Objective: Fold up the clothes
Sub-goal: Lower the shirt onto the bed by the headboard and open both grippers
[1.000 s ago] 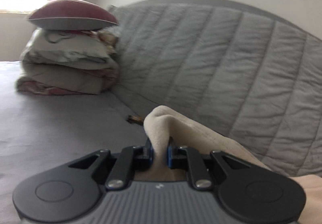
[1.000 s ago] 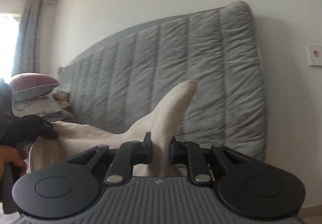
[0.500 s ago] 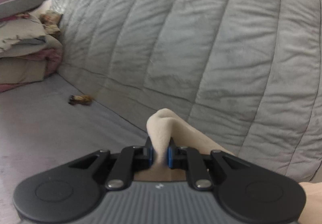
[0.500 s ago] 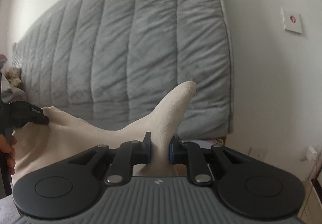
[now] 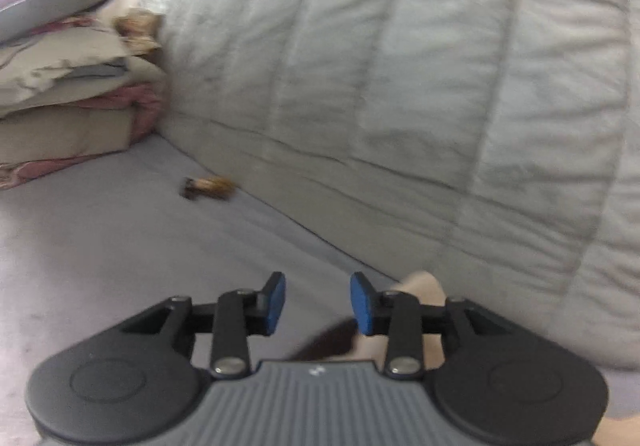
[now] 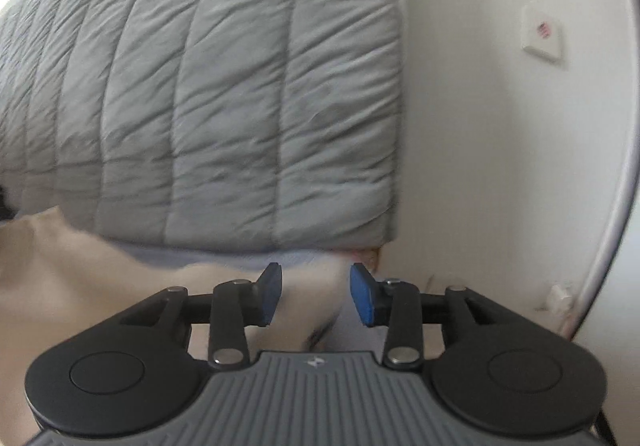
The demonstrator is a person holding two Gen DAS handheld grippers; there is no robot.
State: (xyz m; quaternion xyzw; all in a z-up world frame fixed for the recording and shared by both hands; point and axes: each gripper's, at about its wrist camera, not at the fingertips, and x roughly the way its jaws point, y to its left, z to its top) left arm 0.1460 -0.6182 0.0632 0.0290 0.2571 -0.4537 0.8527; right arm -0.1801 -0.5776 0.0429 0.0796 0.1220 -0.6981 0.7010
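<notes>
A cream garment (image 6: 60, 266) lies on the grey bed sheet in front of the quilted headboard. My right gripper (image 6: 316, 296) is low over its right corner. Its jaws are opening, and the cloth (image 6: 308, 294) lies loose between the blue pads without being pressed. My left gripper (image 5: 318, 304) also has its jaws opening. The gap between its pads shows only bed sheet. A cream fold (image 5: 420, 286) pokes up just behind its right finger, and more cloth lies under the gripper body.
A grey quilted headboard (image 5: 400, 85) rises right behind the garment. A stack of pillows and folded bedding (image 5: 64, 77) sits at the far left. A small brown object (image 5: 208, 185) lies on the sheet by the headboard. A white wall (image 6: 500, 125) with a socket is at the right.
Both grippers came down toward the bed and let go of the cream cloth they were pinching. Their pads now stand apart and the raised cloth peaks have dropped.
</notes>
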